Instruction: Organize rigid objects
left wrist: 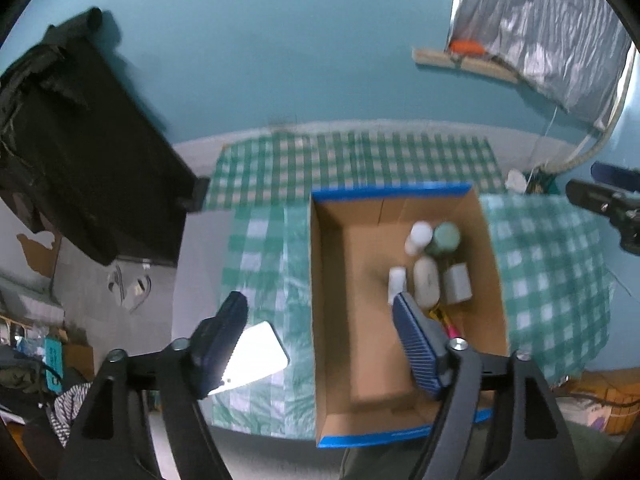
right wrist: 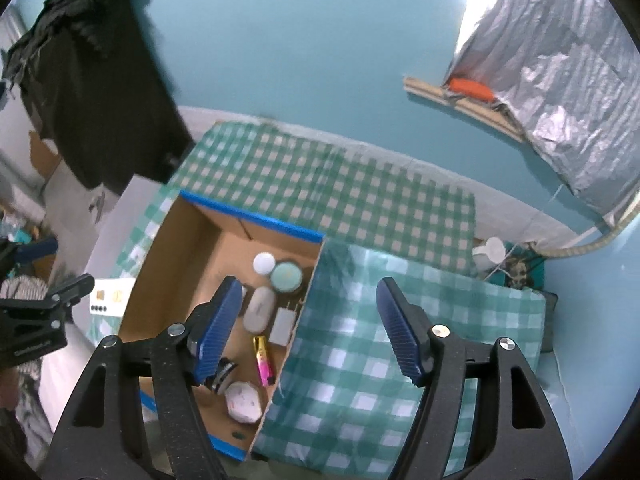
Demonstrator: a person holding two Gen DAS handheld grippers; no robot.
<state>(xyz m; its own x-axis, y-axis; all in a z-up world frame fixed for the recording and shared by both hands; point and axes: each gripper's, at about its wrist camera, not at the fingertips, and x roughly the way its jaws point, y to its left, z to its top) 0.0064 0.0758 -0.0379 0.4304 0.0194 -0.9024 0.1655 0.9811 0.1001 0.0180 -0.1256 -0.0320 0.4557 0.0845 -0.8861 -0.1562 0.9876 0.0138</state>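
I am holding my left gripper (left wrist: pixel 320 332) with its blue fingers spread wide and nothing between them, hovering over the near end of the cardboard box (left wrist: pixel 332 272). My right gripper (right wrist: pixel 308 320) is also gaping open and carrying nothing, hanging above the box's right wall and the green checked cloth (right wrist: pixel 360 360).

Nearest me inside the box, a white octagonal container (right wrist: pixel 243 402) is lying beside a dark round lid (right wrist: pixel 224 374), which my right gripper's left finger is partly hiding. Just past them a pink and yellow lighter (right wrist: pixel 263 360) is resting on the box floor. Further in, a grey oval case (right wrist: pixel 259 309) and a small grey block (right wrist: pixel 283 326) are sitting side by side, with a white stick-like item (left wrist: pixel 397 285) left of the case. At the far end a white-capped bottle (right wrist: pixel 264 263) and a teal-lidded jar (right wrist: pixel 286 276) are standing together against the right wall.

Outside the box, a white card (left wrist: pixel 256 356) is lying on the cloth by my left gripper
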